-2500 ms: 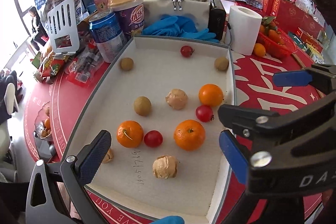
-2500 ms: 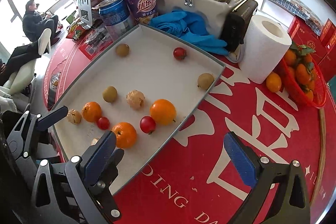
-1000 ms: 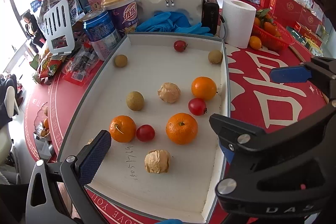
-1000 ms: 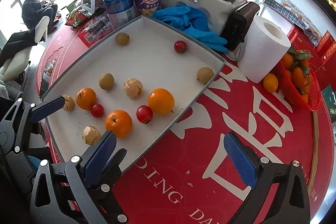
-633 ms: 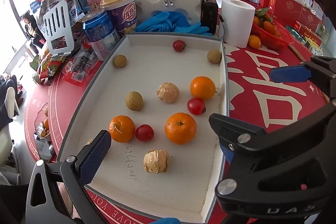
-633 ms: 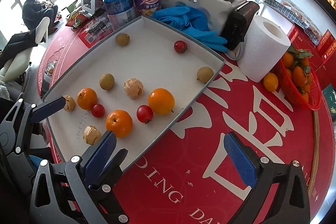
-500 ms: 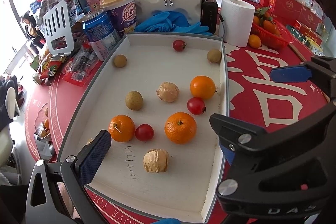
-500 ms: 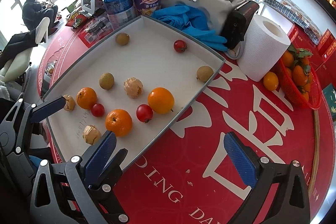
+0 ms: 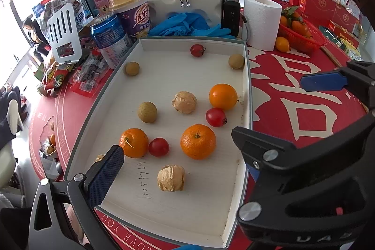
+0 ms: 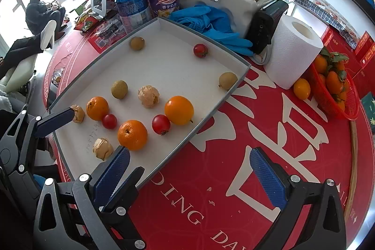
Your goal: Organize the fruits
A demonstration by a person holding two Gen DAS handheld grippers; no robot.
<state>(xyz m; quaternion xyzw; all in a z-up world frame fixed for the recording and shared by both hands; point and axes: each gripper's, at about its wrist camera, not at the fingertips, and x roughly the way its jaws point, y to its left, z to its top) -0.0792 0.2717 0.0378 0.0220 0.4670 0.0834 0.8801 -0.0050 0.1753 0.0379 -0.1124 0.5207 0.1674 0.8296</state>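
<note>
A white tray with a grey rim [image 9: 168, 205] [image 10: 168, 67] holds scattered fruit: three oranges, the nearest [image 9: 198, 141] [image 10: 132, 135], three cherry tomatoes, one of them [image 9: 216, 117] [image 10: 161, 124], brown-green longans [image 9: 147, 112] [image 10: 119, 89], and papery husked fruits [image 9: 171, 177] [image 10: 102, 148]. My left gripper [image 9: 178, 176] is open and empty above the tray's near end. My right gripper [image 10: 191, 177] is open and empty over the red tablecloth beside the tray's right edge.
Behind the tray stand a blue can [image 9: 110, 39], a purple cup [image 9: 133, 15], blue gloves [image 9: 187, 25], a black box [image 9: 230, 13] and a paper roll [image 9: 261, 22]. A red basket of tangerines [image 10: 335, 90] and a loose tangerine [image 10: 301, 88] sit at the right.
Both grippers have drawn back and risen a little, so the tray looks slightly smaller. Both stay open. The fruit has not moved.
</note>
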